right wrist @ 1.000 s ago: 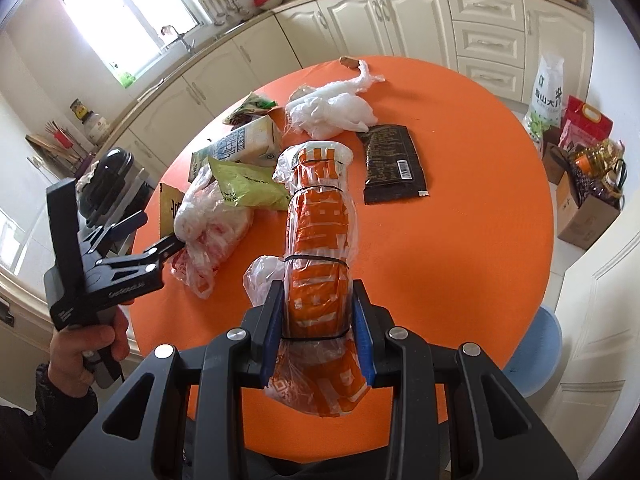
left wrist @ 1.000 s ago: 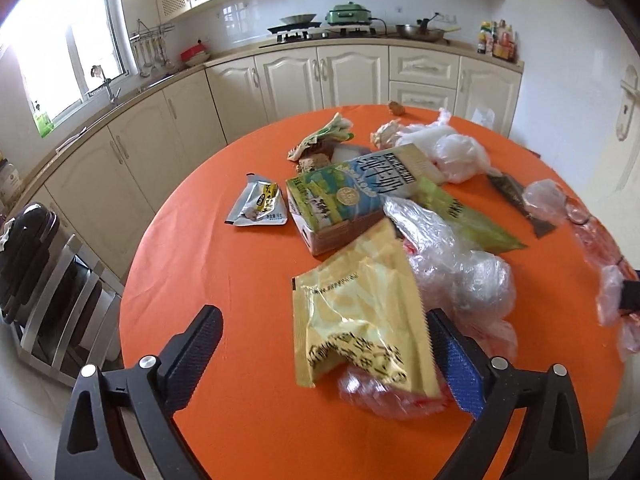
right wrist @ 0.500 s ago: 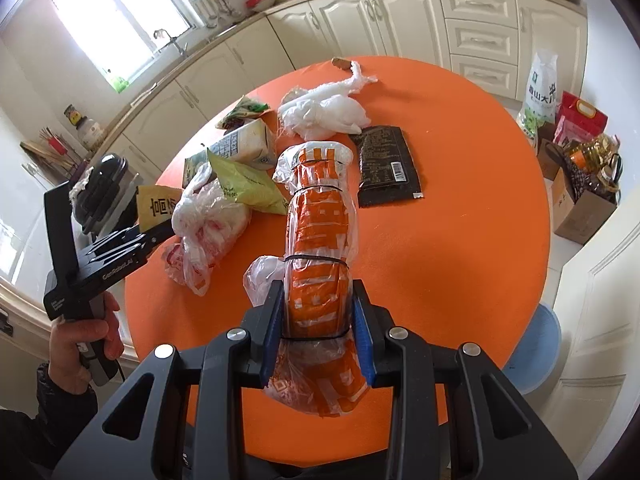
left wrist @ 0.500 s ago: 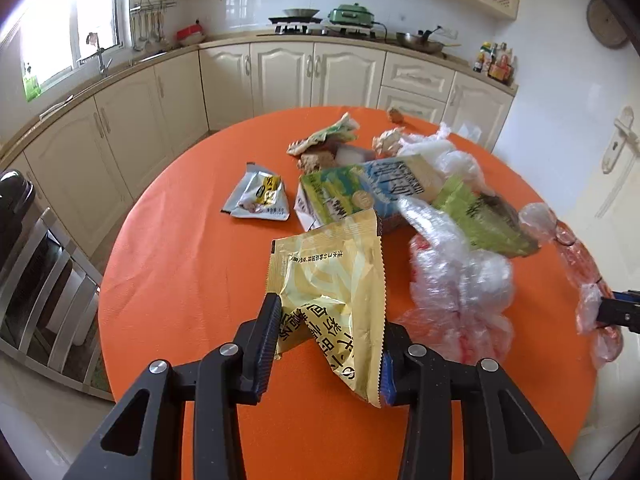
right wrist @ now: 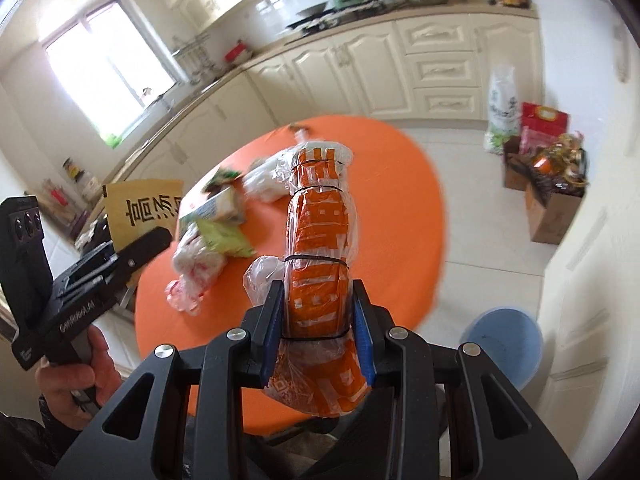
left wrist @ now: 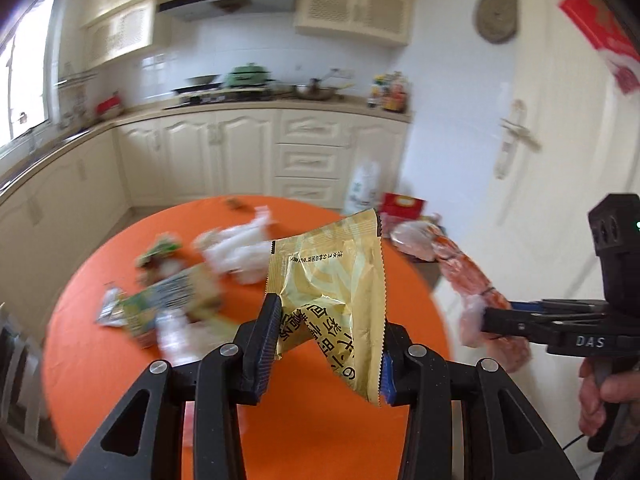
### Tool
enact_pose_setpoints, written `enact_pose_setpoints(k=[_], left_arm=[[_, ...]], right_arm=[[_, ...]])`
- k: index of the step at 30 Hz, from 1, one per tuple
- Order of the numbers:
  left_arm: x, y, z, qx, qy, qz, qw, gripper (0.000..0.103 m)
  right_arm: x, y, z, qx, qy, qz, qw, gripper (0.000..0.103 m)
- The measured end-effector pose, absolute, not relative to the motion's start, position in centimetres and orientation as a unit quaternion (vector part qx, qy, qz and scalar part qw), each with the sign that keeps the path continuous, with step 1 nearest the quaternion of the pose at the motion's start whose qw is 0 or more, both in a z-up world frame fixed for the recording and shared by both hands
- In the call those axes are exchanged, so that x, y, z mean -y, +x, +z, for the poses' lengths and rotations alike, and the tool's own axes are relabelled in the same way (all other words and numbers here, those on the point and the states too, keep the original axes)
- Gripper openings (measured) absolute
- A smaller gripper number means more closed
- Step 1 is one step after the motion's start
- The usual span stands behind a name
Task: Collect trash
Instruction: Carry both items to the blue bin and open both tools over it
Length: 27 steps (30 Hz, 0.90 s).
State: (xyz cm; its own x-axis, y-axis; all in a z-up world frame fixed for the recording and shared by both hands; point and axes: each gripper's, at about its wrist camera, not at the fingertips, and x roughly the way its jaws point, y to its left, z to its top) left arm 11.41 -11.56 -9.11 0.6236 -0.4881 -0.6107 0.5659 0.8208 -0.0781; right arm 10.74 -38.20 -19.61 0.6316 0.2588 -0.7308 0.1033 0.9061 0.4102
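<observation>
Trash packet [left wrist: 336,292] (yellow) held in left fingers [left wrist: 269,344] above table edge [left wrist: 434,300].

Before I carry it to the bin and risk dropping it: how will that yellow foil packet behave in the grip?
The yellow foil packet looks empty and creased, so probably very light and floppy. It sags between the left tool's pads, so it may flap. Foil looks slick; it could slip.

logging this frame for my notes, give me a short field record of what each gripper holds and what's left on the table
left gripper: shut on yellow packet, lifted off the table
right gripper: shut on orange wrapped roll, lifted
table: round, orange top
left on table: white plastic bag, carton, green wrapper, clear bag
floor: blue bin beside the table
</observation>
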Motion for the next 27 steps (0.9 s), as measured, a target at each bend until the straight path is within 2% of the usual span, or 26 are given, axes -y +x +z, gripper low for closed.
enact_pose_setpoints(k=[6, 12, 17, 20, 21, 22, 24, 25, 26, 27], left_arm=[[24.0, 11.0, -13.2, -0.357, 0.084, -0.387, 0.846, 0.038], [35.6, 13.4, -22.4, -0.43, 0.122, -0.423, 0.788, 0.038], [43.3, 17.4, -31.2, -0.49, 0.162, -0.406, 0.754, 0.04], [47.0, 20.4, -36.3, -0.519, 0.188, -0.37, 0.747, 0.052], [48.2, 21.4, -37.3, -0.528, 0.19, -0.363, 0.744, 0.062], [48.9, 22.3, -38.3, -0.537, 0.189, -0.358, 0.74, 0.077], [50.4, 23.2, -39.5, -0.54, 0.202, -0.342, 0.742, 0.093], [50.9, 23.6, -39.7, -0.535, 0.209, -0.338, 0.746, 0.095], [52.1, 23.6, -39.9, -0.53, 0.218, -0.332, 0.749, 0.096], [53.4, 23.3, -40.2, -0.527, 0.222, -0.329, 0.751, 0.101]], right_arm=[[47.0, 5.9, -21.3, -0.421, 0.249, -0.047, 0.871, 0.032], [54.9, 2.9, -28.8, -0.455, 0.308, -0.117, 0.827, 0.032], [59.6, 2.7, -37.2, -0.489, 0.347, -0.152, 0.785, 0.032], [61.5, 3.4, -42.0, -0.502, 0.369, -0.162, 0.765, 0.035], [61.9, 3.6, -43.2, -0.505, 0.369, -0.168, 0.762, 0.035], [62.6, 3.7, -44.8, -0.511, 0.37, -0.178, 0.756, 0.036], [63.0, 3.7, -46.4, -0.515, 0.371, -0.19, 0.749, 0.041], [63.1, 3.5, -47.0, -0.514, 0.371, -0.195, 0.748, 0.052], [63.1, 3.4, -47.1, -0.511, 0.372, -0.198, 0.749, 0.067], [63.1, 3.4, -47.0, -0.504, 0.372, -0.199, 0.754, 0.077]])
